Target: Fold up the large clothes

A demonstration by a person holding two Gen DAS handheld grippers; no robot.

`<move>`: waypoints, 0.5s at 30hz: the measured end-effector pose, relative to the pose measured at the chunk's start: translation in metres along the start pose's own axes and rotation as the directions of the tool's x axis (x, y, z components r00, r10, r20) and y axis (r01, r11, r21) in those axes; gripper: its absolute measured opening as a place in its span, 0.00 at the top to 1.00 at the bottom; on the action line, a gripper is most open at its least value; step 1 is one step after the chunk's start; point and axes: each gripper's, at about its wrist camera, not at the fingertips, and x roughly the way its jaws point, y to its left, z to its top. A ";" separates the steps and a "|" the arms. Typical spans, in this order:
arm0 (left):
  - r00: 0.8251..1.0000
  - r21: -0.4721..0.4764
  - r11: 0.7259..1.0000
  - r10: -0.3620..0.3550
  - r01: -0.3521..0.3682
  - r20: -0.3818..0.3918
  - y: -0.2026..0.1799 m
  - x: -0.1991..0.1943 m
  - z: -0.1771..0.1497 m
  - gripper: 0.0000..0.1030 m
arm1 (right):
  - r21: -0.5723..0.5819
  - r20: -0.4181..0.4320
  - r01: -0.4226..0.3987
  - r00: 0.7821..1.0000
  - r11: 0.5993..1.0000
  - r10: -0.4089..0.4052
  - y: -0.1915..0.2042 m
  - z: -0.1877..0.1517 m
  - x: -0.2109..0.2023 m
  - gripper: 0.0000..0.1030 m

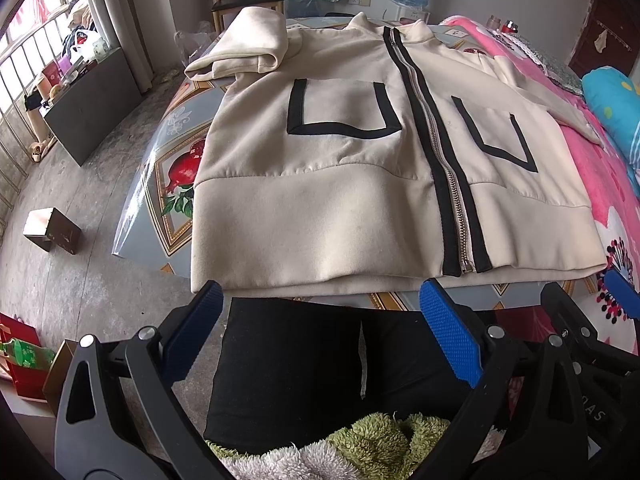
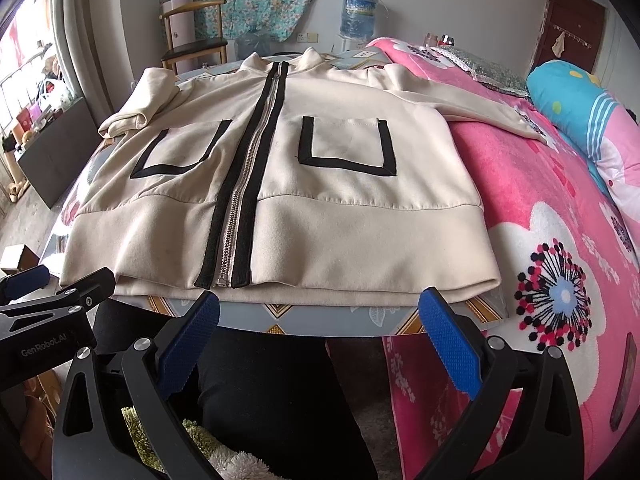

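Observation:
A cream zip-up jacket (image 1: pixel 320 184) with black trim and two black-edged pockets lies front side up on a table (image 1: pixel 176 168), hem nearest me. Its left sleeve (image 1: pixel 248 48) is folded in over the shoulder; the right sleeve (image 2: pixel 480 108) stretches out onto the pink blanket. My left gripper (image 1: pixel 320 300) hangs open just short of the hem, left of the zipper (image 1: pixel 460 216), holding nothing. In the right wrist view the jacket (image 2: pixel 320 208) fills the centre, and my right gripper (image 2: pixel 320 304) stands open before the hem's right half, nothing between its fingers.
A bed with a pink flowered blanket (image 2: pixel 560 240) borders the table on the right. A wooden chair (image 2: pixel 196 40) and a water jug (image 2: pixel 356 12) stand at the far wall. Small boxes (image 1: pixel 52 230) sit on the concrete floor to the left. A person's dark-clad legs (image 1: pixel 304 368) are below the grippers.

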 end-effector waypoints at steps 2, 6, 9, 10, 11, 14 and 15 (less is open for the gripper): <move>1.000 0.001 1.000 0.000 0.000 0.001 -0.001 0.000 -0.001 0.07 | 0.000 -0.002 0.001 1.000 1.000 -0.001 0.000 0.000 0.000 0.06; 1.000 0.001 1.000 -0.001 0.001 0.000 0.000 0.001 -0.001 0.07 | -0.004 0.000 0.006 1.000 1.000 -0.006 -0.001 -0.001 0.000 0.06; 1.000 0.001 1.000 -0.001 0.001 0.000 0.002 0.001 -0.001 0.07 | -0.007 0.002 0.011 1.000 1.000 -0.011 -0.001 -0.002 0.001 0.06; 1.000 0.000 1.000 -0.001 0.001 0.000 0.001 0.001 -0.001 0.07 | -0.007 0.002 0.012 1.000 1.000 -0.011 0.000 -0.002 0.001 0.06; 1.000 0.000 1.000 -0.001 0.001 0.000 0.001 0.001 -0.001 0.07 | -0.008 0.001 0.012 1.000 1.000 -0.012 -0.001 -0.002 0.001 0.06; 1.000 0.000 1.000 -0.001 0.001 0.000 0.001 0.001 -0.001 0.07 | -0.009 0.002 0.015 1.000 1.000 -0.015 -0.001 -0.002 0.001 0.06; 1.000 0.001 1.000 0.000 0.000 0.000 0.001 0.001 -0.001 0.07 | -0.010 0.003 0.017 1.000 1.000 -0.017 0.000 -0.002 0.000 0.06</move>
